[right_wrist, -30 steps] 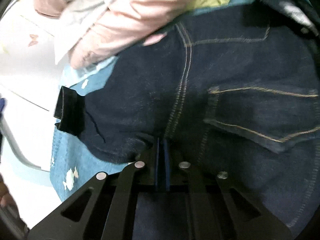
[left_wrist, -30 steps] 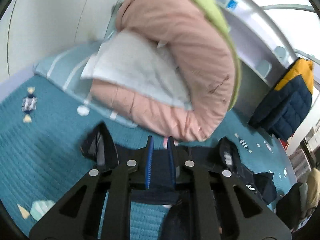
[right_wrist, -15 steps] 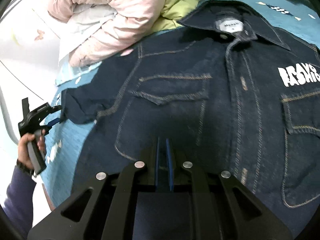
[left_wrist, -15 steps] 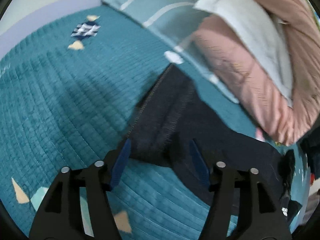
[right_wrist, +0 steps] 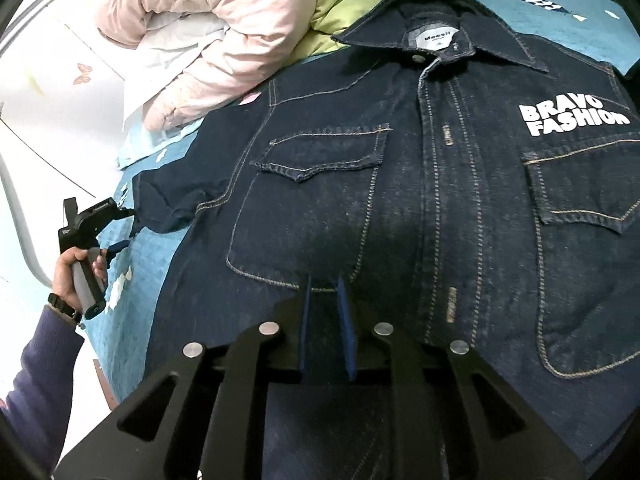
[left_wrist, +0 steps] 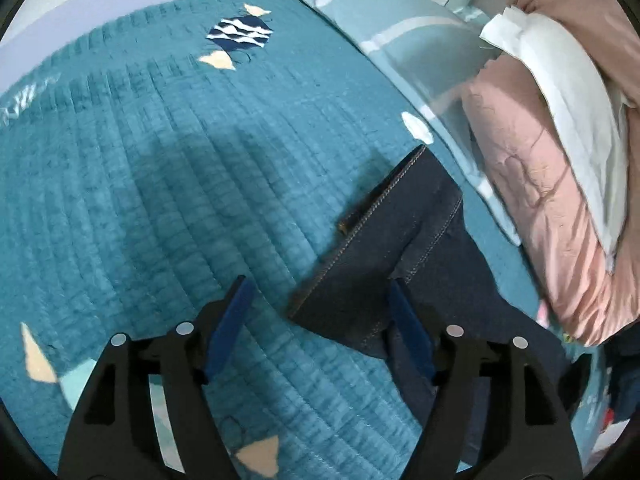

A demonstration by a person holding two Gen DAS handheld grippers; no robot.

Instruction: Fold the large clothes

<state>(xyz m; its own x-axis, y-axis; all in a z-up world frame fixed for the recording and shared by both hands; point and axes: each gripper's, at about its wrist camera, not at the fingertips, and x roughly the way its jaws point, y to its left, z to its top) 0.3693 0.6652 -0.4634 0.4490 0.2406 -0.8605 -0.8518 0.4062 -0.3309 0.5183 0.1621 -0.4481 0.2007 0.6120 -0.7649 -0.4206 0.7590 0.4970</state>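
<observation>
Hovering released over the sleeve cuff (left_wrist: pixel 360 280), the left claw (left_wrist: pixel 320 320) should grasp it squarely, while the right claw (right_wrist: pixel 324 312), opening, holds nothing.

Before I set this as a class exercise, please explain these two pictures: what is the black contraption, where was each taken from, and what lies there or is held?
No robot: a person holds two grippers, each with a camera looking along its two blue fingers. One picture comes from the left gripper, the other from the right gripper. A dark denim jacket lies spread on a teal quilt, beside pink bedding. The left fingers have just been opening and straddle the sleeve cuff without pressing it. The right ones, also just opening, stand slightly apart over the jacket front. Nothing is held.
</observation>
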